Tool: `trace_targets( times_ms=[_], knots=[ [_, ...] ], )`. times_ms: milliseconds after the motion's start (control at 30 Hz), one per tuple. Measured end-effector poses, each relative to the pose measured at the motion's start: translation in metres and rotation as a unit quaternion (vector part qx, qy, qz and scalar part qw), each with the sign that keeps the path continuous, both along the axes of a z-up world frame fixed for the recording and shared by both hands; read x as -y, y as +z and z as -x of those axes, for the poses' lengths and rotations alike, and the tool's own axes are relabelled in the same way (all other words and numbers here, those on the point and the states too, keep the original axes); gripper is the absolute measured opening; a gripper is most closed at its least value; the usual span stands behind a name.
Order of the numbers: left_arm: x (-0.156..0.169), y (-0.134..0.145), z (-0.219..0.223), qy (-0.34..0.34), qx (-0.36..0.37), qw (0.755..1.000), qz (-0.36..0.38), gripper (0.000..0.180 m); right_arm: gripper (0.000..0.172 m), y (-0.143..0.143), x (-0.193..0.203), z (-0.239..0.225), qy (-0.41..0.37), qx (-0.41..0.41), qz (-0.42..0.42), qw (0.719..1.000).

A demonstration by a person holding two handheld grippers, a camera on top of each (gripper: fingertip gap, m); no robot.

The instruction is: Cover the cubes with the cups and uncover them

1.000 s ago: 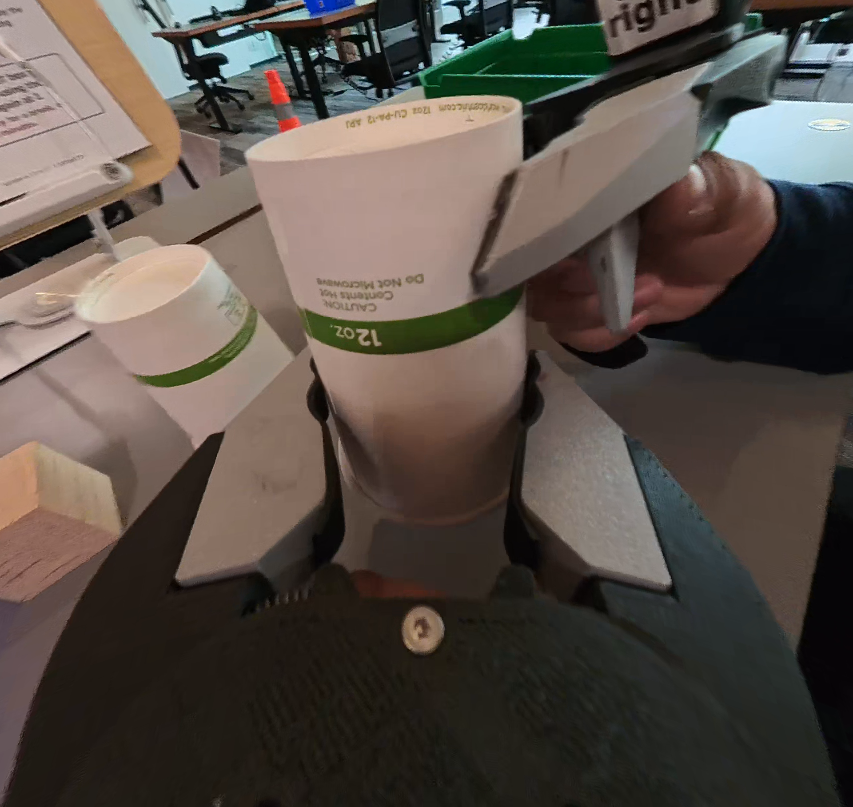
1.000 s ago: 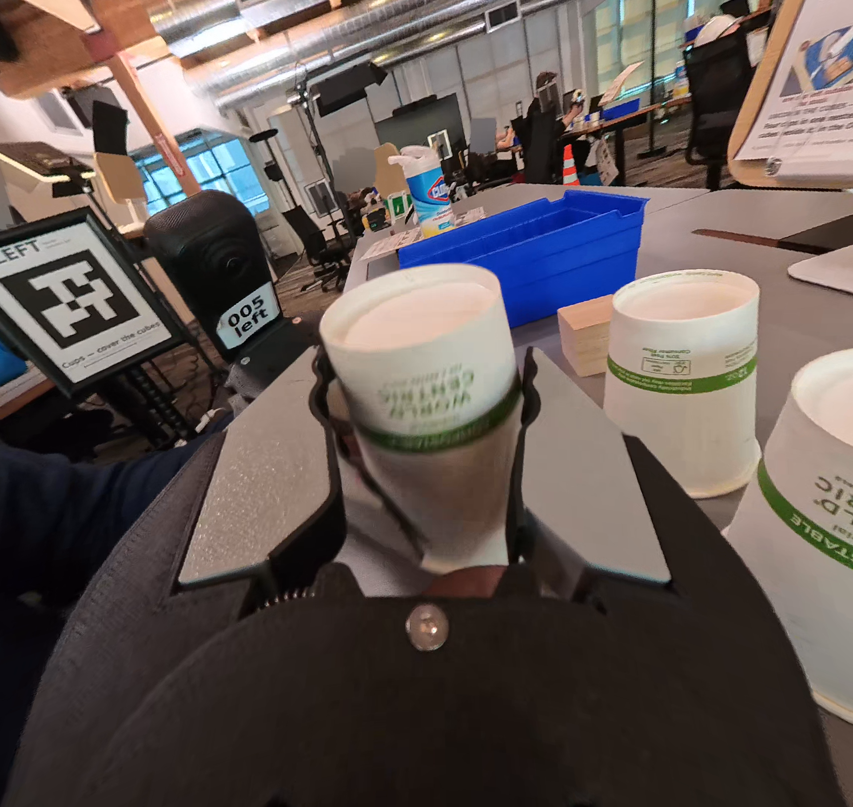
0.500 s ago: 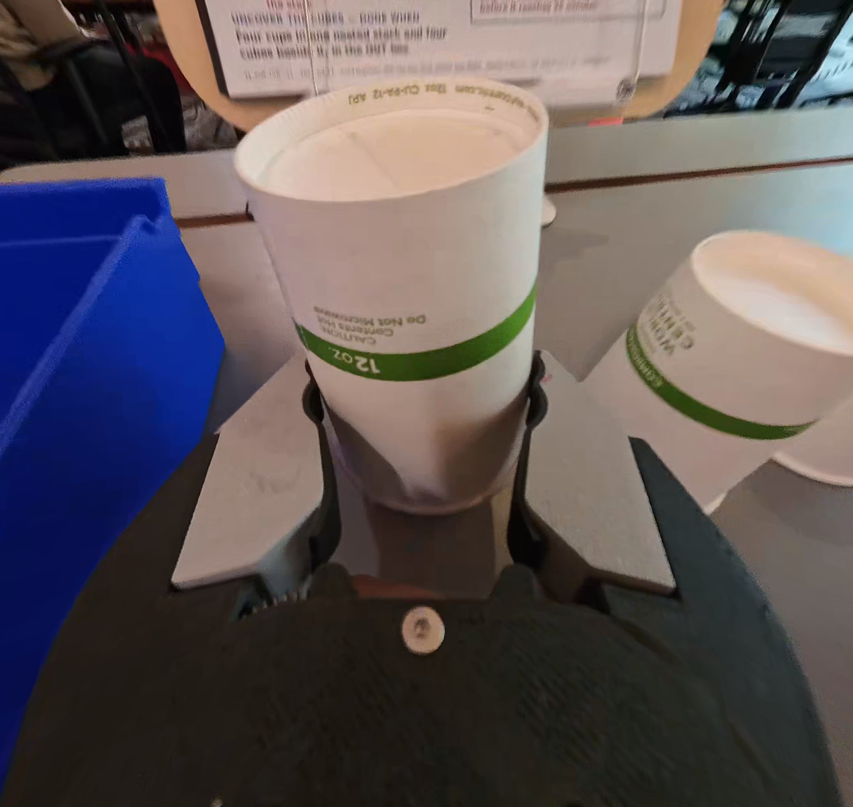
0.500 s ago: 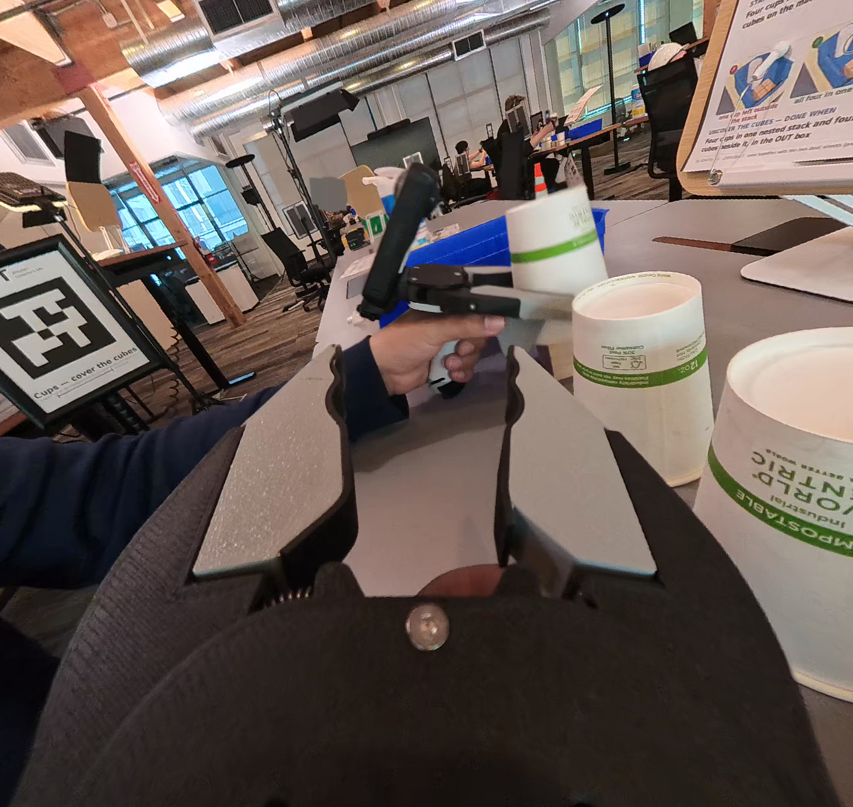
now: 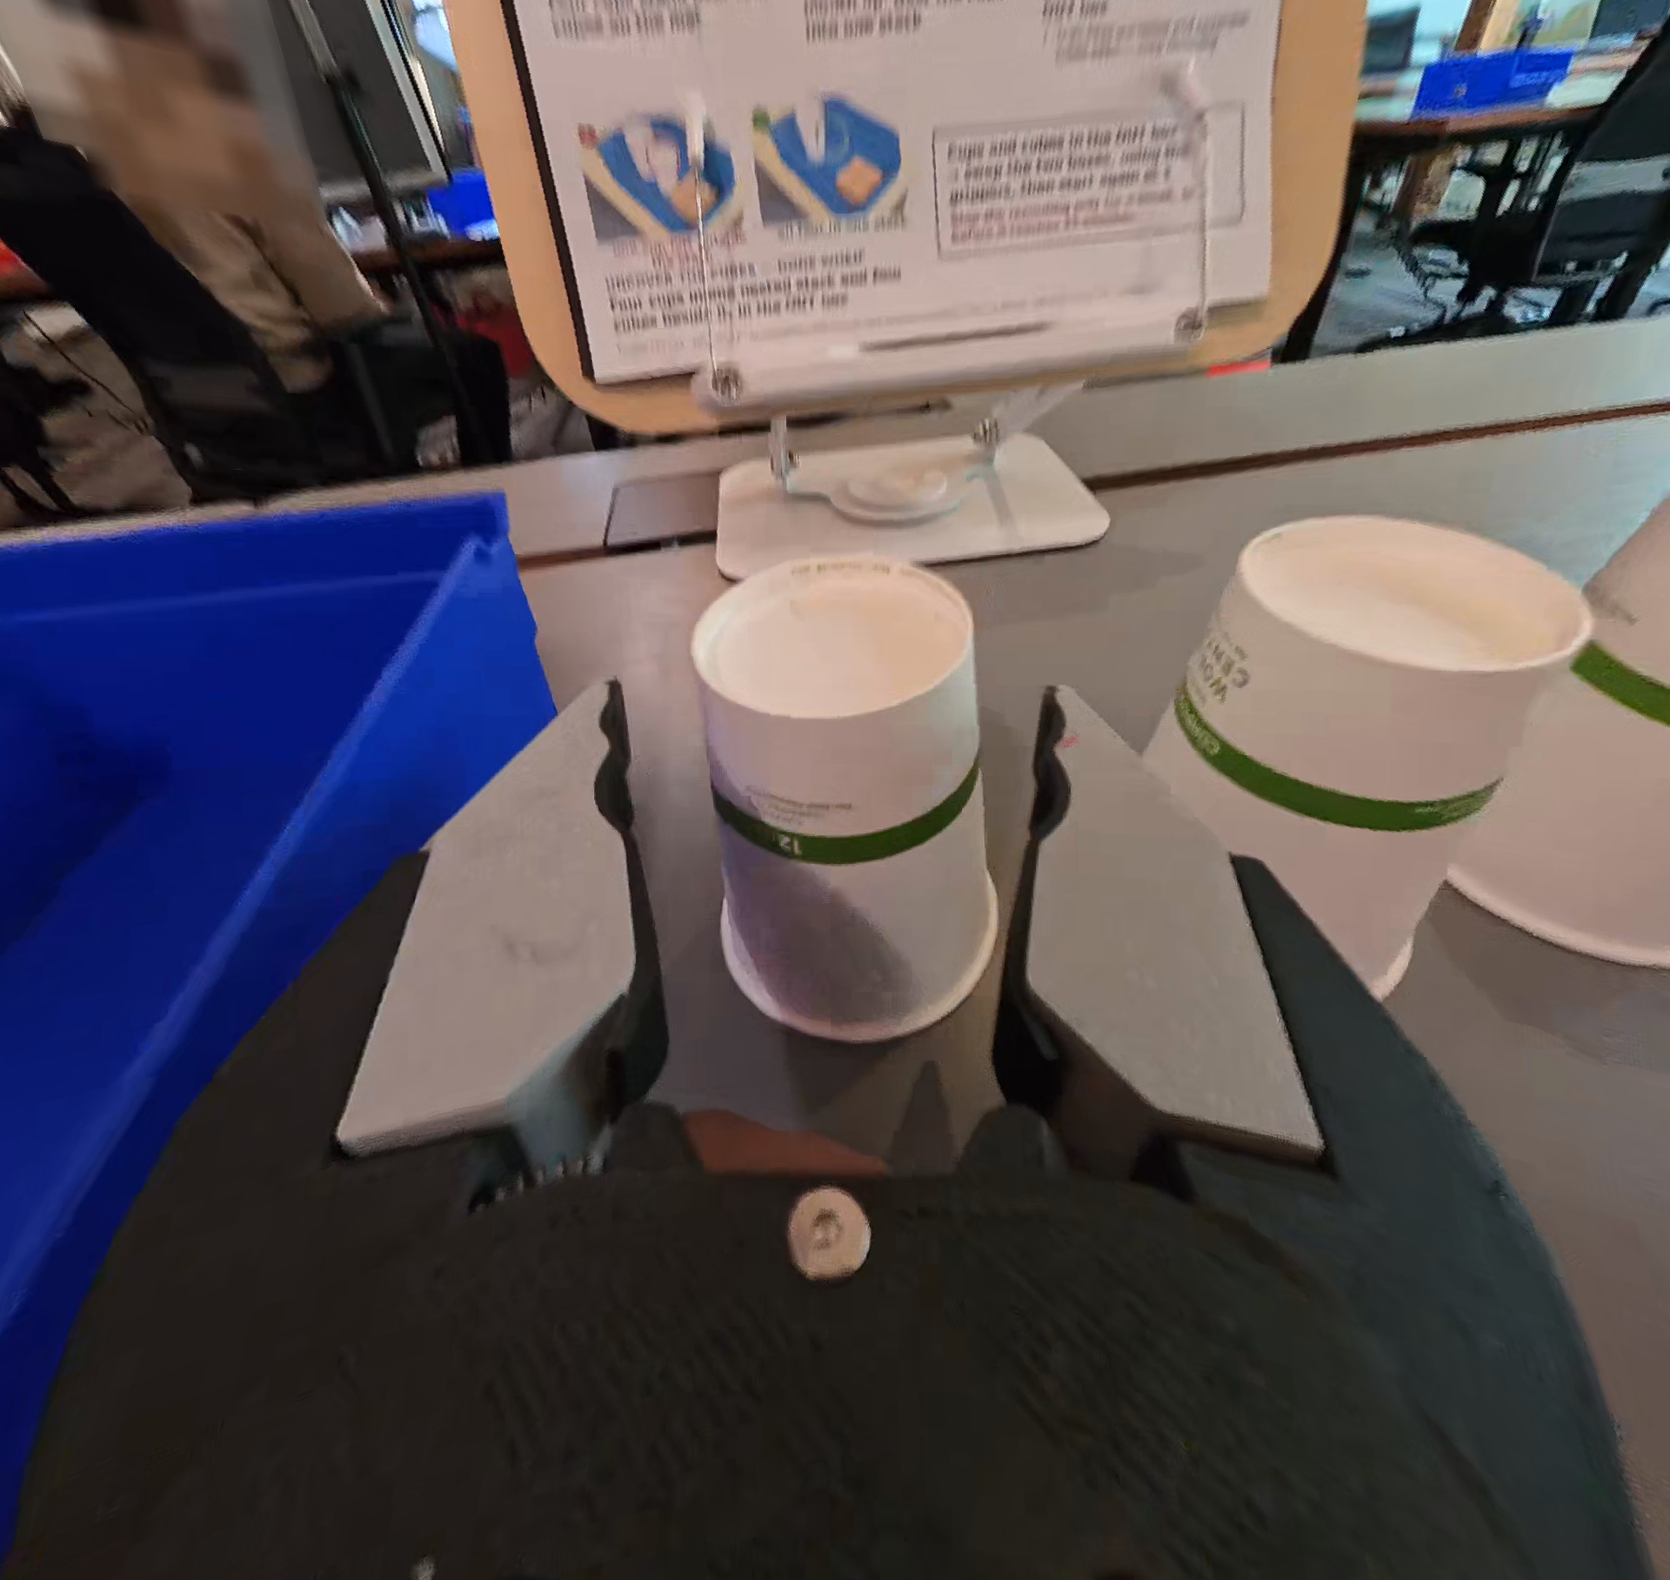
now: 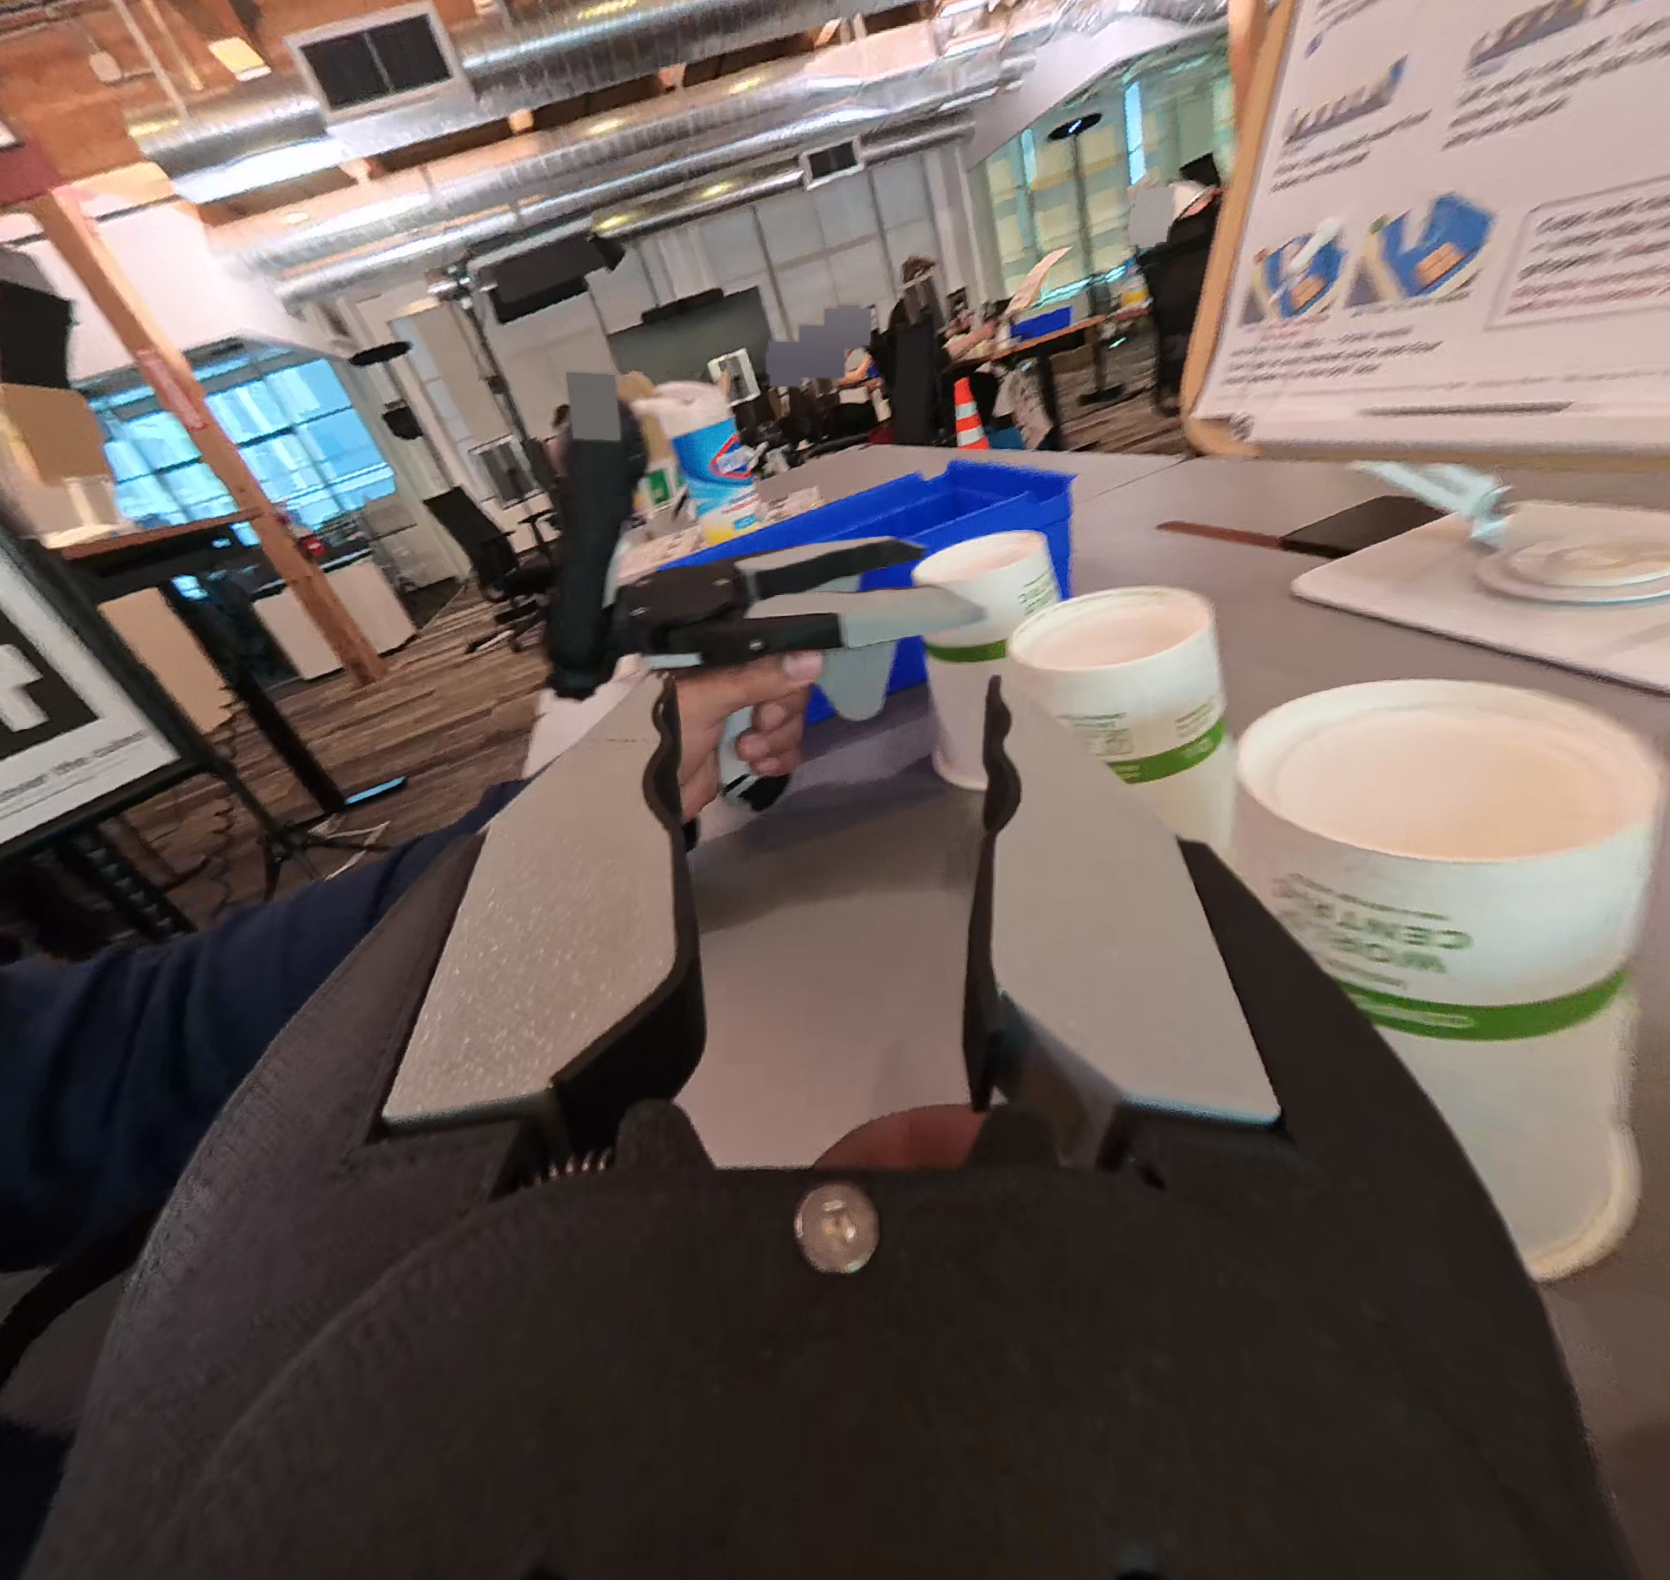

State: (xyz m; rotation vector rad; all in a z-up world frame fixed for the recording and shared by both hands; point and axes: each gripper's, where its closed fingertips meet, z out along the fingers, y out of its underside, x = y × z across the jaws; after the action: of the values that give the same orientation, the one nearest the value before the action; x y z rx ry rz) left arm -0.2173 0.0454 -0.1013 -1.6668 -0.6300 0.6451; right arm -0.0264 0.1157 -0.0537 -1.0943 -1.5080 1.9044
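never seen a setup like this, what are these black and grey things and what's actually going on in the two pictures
They are hand-held grippers: a person squeezes a handle to move two grey fingers, and a camera on each looks forward along them.

The left gripper straddles an upside-down white paper cup standing on the grey table. There is a gap on both sides, so nothing is held.

The right gripper is open and empty. Its view shows the other gripper in the person's hand, three upside-down cups and a blue bin.

An instruction board stands behind. No cubes show.
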Motion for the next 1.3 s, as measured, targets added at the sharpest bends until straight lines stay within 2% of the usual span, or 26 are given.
trace_targets(
  times_ms=[100, 200, 233, 300, 367, 433, 533, 600, 667, 733, 867, 933, 1000, 1067, 1133, 1233, 1267, 1300],
  knots=[
    [0.003, 0.032, -0.012, -0.008, -0.064, 0.996, -0.058, 0.082, 0.059, 0.014, -0.032, 0.001, -0.089, -0.034, -0.022, 0.995],
    [0.001, 0.064, -0.037, -0.06, -0.118, 0.983, -0.127, 0.077, 0.058, 0.026, -0.084, -0.002, -0.23, -0.058, -0.083, 0.968],
    [-0.005, 0.072, -0.053, -0.105, -0.131, 0.975, -0.145, 0.069, 0.057, 0.029, -0.102, -0.004, -0.279, -0.06, -0.11, 0.952],
    [-0.023, 0.078, -0.102, -0.251, -0.141, 0.944, -0.163, 0.05, 0.056, 0.031, -0.133, -0.01, -0.354, -0.055, -0.161, 0.92],
    [-0.039, 0.066, -0.15, -0.386, -0.106, 0.905, -0.146, 0.047, 0.051, 0.025, -0.151, -0.013, -0.391, -0.036, -0.208, 0.896],
    [-0.05, 0.047, -0.185, -0.472, -0.074, 0.872, -0.105, 0.047, 0.043, 0.011, -0.164, -0.012, -0.404, 0.0, -0.25, 0.88],
    [-0.061, 0.02, -0.202, -0.503, -0.044, 0.862, -0.047, 0.046, 0.028, -0.021, -0.179, -0.007, -0.407, 0.079, -0.287, 0.864],
    [-0.065, -0.007, -0.211, -0.531, 0.026, 0.847, 0.009, 0.048, 0.026, -0.049, -0.186, -0.004, -0.395, 0.15, -0.303, 0.854],
    [-0.07, -0.023, -0.207, -0.522, 0.057, 0.85, 0.046, 0.053, 0.017, -0.051, -0.188, -0.004, -0.398, 0.152, -0.317, 0.847],
    [-0.074, -0.028, -0.196, -0.491, 0.049, 0.868, 0.053, 0.05, 0.001, -0.036, -0.188, -0.006, -0.413, 0.122, -0.317, 0.845],
    [-0.076, -0.018, -0.173, -0.445, 0.06, 0.893, 0.017, 0.049, 0.0, 0.033, -0.169, -0.026, -0.45, -0.056, -0.305, 0.838],
    [-0.074, -0.011, -0.169, -0.444, 0.082, 0.892, -0.012, 0.049, 0.0, 0.062, -0.149, -0.041, -0.44, -0.143, -0.283, 0.84],
    [-0.072, -0.001, -0.17, -0.455, 0.097, 0.884, -0.043, 0.049, 0.0, 0.081, -0.116, -0.052, -0.377, -0.223, -0.26, 0.861],
    [-0.069, 0.011, -0.177, -0.476, 0.104, 0.87, -0.079, 0.049, 0.0, 0.086, -0.073, -0.058, -0.262, -0.274, -0.223, 0.898],
    [-0.066, 0.024, -0.188, -0.503, 0.106, 0.851, -0.111, 0.049, 0.0, 0.083, -0.049, -0.057, -0.202, -0.273, -0.179, 0.923],
    [-0.058, 0.041, -0.205, -0.543, 0.103, 0.82, -0.15, 0.048, 0.0, 0.071, -0.021, -0.049, -0.159, -0.265, -0.18, 0.934],
    [-0.056, 0.045, -0.206, -0.543, 0.102, 0.818, -0.16, 0.055, 0.0, 0.069, -0.013, -0.05, -0.146, -0.268, -0.183, 0.935],
    [-0.056, 0.048, -0.202, -0.535, 0.1, 0.822, -0.167, 0.054, 0.0, 0.067, -0.005, -0.052, -0.131, -0.275, -0.18, 0.935]
  ],
)
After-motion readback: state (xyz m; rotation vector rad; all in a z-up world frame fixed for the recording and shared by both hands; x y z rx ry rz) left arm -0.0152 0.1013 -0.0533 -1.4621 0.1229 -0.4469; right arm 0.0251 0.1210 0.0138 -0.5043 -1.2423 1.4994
